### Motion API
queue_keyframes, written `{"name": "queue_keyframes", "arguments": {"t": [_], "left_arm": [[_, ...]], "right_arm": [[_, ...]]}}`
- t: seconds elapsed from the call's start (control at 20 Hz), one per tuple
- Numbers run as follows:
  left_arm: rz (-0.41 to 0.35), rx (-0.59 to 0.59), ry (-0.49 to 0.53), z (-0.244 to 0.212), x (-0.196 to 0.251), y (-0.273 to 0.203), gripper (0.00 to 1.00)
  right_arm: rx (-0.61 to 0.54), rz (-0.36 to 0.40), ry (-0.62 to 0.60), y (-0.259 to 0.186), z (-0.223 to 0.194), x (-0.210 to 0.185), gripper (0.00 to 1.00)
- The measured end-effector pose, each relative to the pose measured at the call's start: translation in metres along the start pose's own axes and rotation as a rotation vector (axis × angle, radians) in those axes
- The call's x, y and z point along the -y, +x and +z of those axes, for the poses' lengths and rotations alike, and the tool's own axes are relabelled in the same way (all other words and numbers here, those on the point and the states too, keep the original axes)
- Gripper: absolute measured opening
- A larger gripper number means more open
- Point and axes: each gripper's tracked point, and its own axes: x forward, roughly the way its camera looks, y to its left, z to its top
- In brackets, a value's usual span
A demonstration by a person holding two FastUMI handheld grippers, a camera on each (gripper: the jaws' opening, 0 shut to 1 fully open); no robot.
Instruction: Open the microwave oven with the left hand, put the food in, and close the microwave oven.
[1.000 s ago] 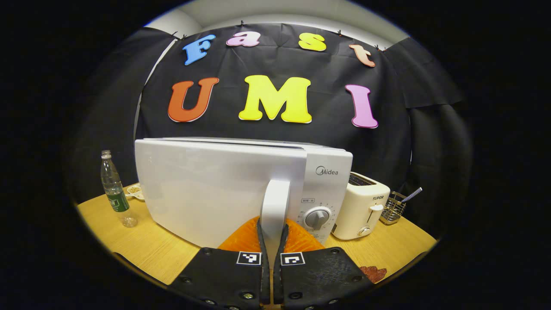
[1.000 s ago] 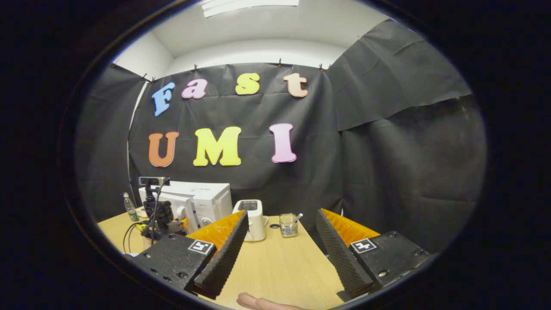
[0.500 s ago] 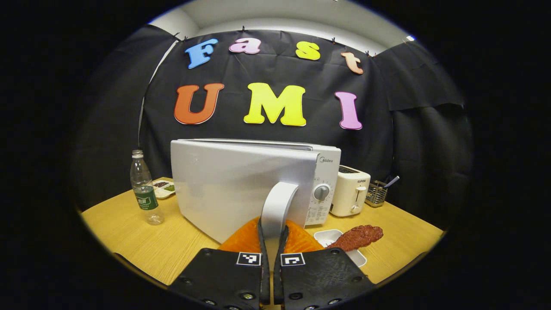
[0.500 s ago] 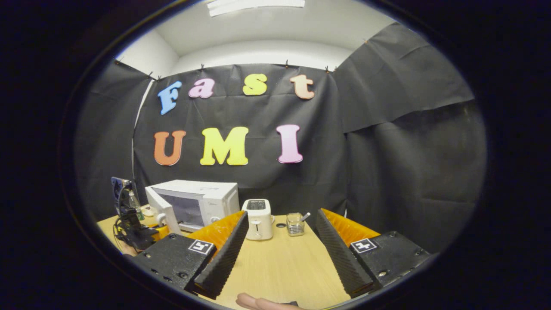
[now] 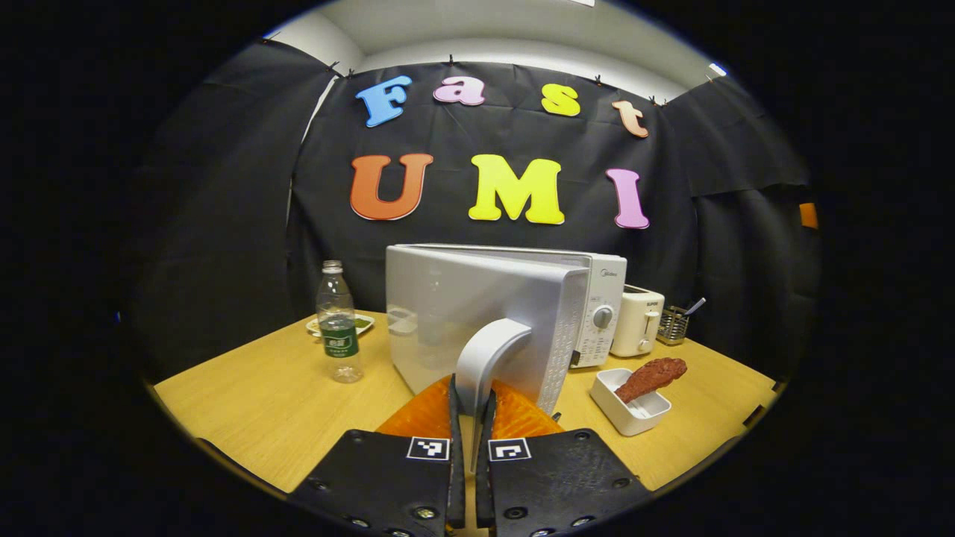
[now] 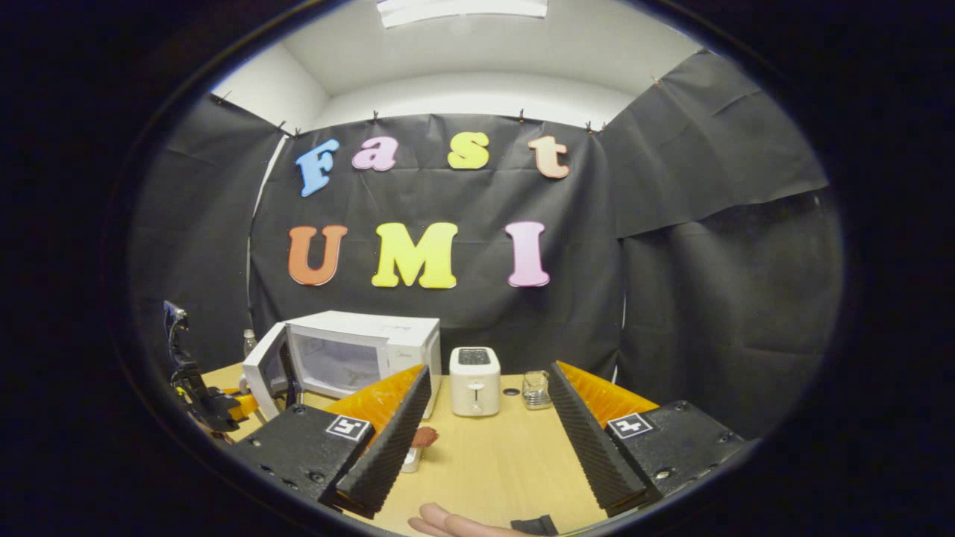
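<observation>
Swinging wider than 0.5 s ago: the microwave door (image 5: 477, 313) now stands well off the microwave (image 5: 597, 306) body, and in the right gripper view the cavity (image 6: 339, 362) shows more of itself. Left gripper (image 5: 470, 418) fingers stay nearly closed, pinching the lower end of the white door handle (image 5: 485, 358) from both sides. Right gripper (image 6: 485, 425) is spread wide with nothing between its fingers, hovering over the table (image 6: 485, 462), same as before.

Food (image 5: 649, 377), a reddish-brown piece, lies in a white dish (image 5: 630, 410) on the table at 4 o'clock of the door. It was partly behind the left gripper earlier; now the dish is fully in sight. Bottle (image 5: 338, 321) and the small plate (image 5: 339, 324) behind it sit at 9 o'clock of the door, toaster (image 5: 638, 321) at 3 o'clock of the microwave, wire rack (image 5: 675, 324) past it.

Hard to read:
- Right gripper view: the dish and food are mostly behind that gripper's left finger, only a sliver (image 6: 424, 436) shows.
- Left gripper (image 6: 216, 406) is at the far edge, dark, and its grip is unreadable there.
- A fingertip (image 6: 448, 522) is cut off at 6 o'clock.
- Plate contents are too small to tell.
</observation>
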Motion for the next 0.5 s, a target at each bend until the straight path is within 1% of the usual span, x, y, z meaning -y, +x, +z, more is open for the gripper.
{"name": "queue_keyframes", "arguments": {"t": [0.1,0.15,0.2,0.25,0.3,0.35,0.4,0.45,0.5], "left_arm": [[0.067,-0.017,0.001,-0.006,-0.04,-0.013,0.09],[0.083,-0.036,-0.009,-0.014,-0.058,-0.021,0.11],[0.109,-0.04,-0.019,-0.019,-0.076,-0.031,0.14],[0.137,-0.039,-0.02,-0.023,-0.094,-0.043,0.14],[0.143,-0.036,-0.026,-0.024,-0.107,-0.054,0.26],[0.152,-0.031,-0.035,-0.024,-0.117,-0.063,0.4],[0.176,-0.025,-0.043,-0.023,-0.13,-0.069,0.65],[0.192,-0.024,-0.043,-0.022,-0.139,-0.078,0.68],[0.2,-0.023,-0.035,-0.02,-0.142,-0.083,0.67]], "right_arm": [[-0.012,0.024,-0.005,0.0,-0.004,-0.013,0.9],[-0.015,0.035,-0.013,0.0,-0.007,-0.019,1.0],[-0.018,0.042,-0.02,-0.001,-0.009,-0.023,1.0],[-0.021,0.048,-0.025,-0.001,-0.013,-0.027,1.0],[-0.025,0.055,-0.028,0.0,-0.015,-0.031,1.0],[-0.03,0.062,-0.03,0.001,-0.017,-0.035,1.0],[-0.037,0.067,-0.031,0.003,-0.02,-0.038,0.9],[-0.047,0.07,-0.033,0.005,-0.022,-0.042,1.0],[-0.057,0.075,-0.031,0.006,-0.025,-0.044,1.0]]}}
